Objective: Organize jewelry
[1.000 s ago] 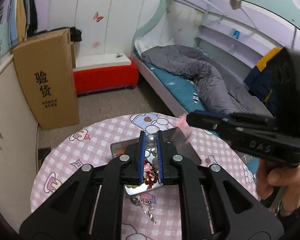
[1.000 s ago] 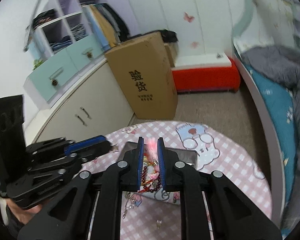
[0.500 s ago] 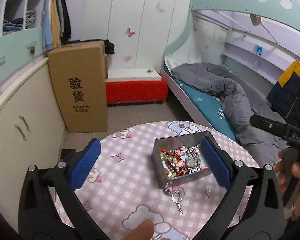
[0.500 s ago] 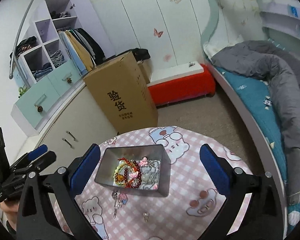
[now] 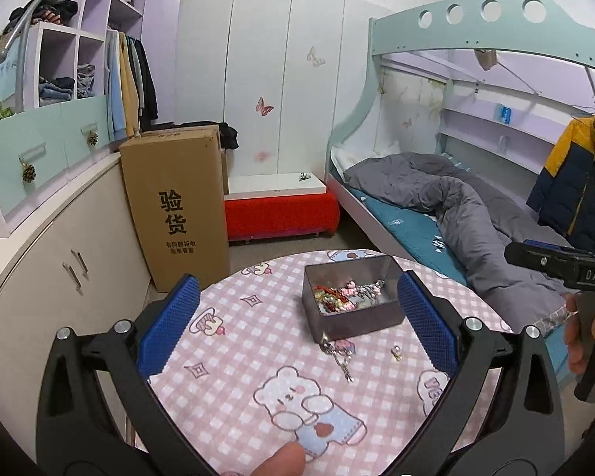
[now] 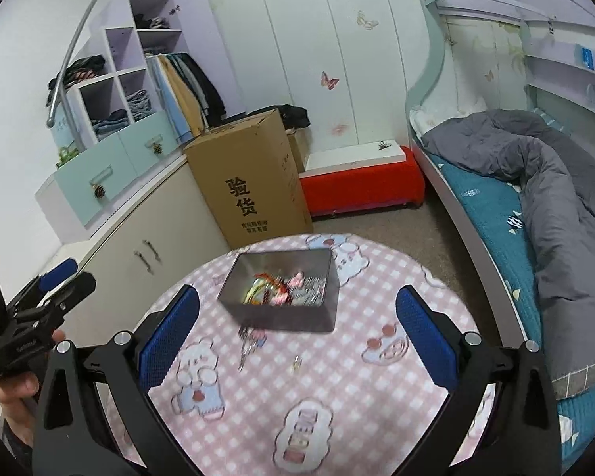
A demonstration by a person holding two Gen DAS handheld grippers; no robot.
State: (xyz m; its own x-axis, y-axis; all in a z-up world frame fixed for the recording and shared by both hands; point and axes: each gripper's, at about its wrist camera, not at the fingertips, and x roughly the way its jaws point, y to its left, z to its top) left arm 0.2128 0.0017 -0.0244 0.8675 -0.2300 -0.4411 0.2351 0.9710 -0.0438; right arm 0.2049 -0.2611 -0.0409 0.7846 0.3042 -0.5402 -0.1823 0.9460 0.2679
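Observation:
A dark metal tin (image 5: 353, 315) (image 6: 281, 317) full of bead bracelets and chains sits on the round table (image 5: 234, 361) (image 6: 337, 388) with a pink checked cloth. In front of the tin lie a silver chain (image 5: 339, 357) (image 6: 246, 347) and a small earring (image 5: 396, 352) (image 6: 296, 363). My left gripper (image 5: 297, 323) hangs above the near table, open wide, nothing between its blue pads. My right gripper (image 6: 297, 331) is open wide as well and empty, with the tin beyond it. Each gripper shows at the edge of the other's view, held by a hand.
A tall cardboard box (image 5: 178, 206) stands on the floor behind the table, with a red bench (image 5: 281, 210) beside it. A bunk bed with a grey quilt (image 5: 468, 206) runs along the right. White cabinets (image 5: 39, 297) line the left wall.
Both grippers were shut over the tin's jewelry a second ago. They have opened wide and drawn back and up, so the tin now lies farther ahead.

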